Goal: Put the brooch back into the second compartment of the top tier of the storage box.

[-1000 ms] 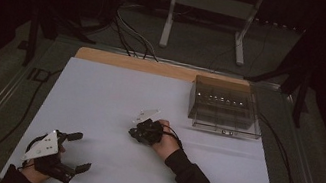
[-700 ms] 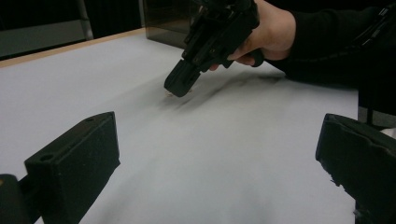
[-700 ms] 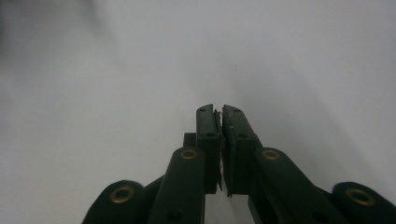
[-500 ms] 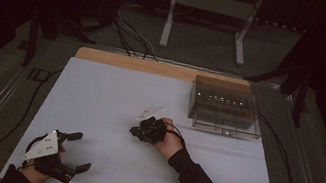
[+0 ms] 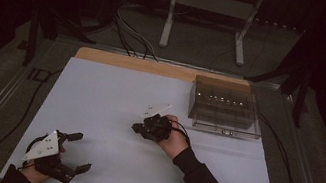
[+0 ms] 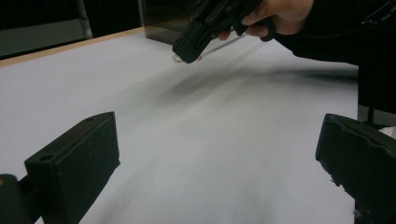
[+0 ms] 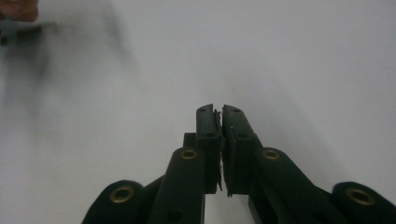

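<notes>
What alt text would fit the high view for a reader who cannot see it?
A person's right gripper, jaws shut, hangs over the middle of a white table, while the left gripper rests open at the near left corner. A clear plastic box sits far right.

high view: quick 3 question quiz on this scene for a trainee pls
1. True or false: the left gripper has its fingers wide apart.
2. Where does the box stand? A: by the left gripper. B: at the far right of the table. C: on the floor.
3. Fill in: the right gripper is ___ (open or shut).

Key: 1 true; 2 B; 3 shut.
</notes>
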A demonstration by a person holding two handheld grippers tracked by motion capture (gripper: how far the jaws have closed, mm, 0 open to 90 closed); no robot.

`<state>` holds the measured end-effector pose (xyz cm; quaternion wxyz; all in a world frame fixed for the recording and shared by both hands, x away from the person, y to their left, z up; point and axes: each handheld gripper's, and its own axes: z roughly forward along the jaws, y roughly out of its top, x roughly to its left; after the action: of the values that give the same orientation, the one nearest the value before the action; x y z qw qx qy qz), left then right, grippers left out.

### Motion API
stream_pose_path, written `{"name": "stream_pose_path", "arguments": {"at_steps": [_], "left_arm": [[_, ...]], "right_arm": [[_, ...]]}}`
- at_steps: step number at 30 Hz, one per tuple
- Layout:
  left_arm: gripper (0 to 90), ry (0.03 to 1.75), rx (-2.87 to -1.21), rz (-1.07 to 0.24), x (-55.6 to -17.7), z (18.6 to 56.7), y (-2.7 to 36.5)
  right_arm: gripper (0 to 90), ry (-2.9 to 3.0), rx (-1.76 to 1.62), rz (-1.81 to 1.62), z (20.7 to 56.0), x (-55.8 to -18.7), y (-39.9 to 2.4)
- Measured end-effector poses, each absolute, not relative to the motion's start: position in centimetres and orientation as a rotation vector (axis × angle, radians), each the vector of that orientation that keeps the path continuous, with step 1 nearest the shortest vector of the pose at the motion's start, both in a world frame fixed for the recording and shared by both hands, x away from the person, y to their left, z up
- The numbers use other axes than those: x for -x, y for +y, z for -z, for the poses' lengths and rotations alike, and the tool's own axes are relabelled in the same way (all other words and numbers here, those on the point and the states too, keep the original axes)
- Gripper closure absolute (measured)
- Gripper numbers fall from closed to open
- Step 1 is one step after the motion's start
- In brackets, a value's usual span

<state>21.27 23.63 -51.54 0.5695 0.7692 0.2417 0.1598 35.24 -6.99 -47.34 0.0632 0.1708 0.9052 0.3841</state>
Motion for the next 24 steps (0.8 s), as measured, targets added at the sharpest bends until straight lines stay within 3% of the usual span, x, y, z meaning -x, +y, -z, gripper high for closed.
{"name": "stream_pose_path", "arguments": {"at_steps": [24], "left_arm": [[0.6, 0.567, -1.805, -0.376, -21.3, 51.5, 23.6]], "right_arm": [[86.4, 2.672, -0.547, -1.2, 43.9, -35.3, -9.8]]}}
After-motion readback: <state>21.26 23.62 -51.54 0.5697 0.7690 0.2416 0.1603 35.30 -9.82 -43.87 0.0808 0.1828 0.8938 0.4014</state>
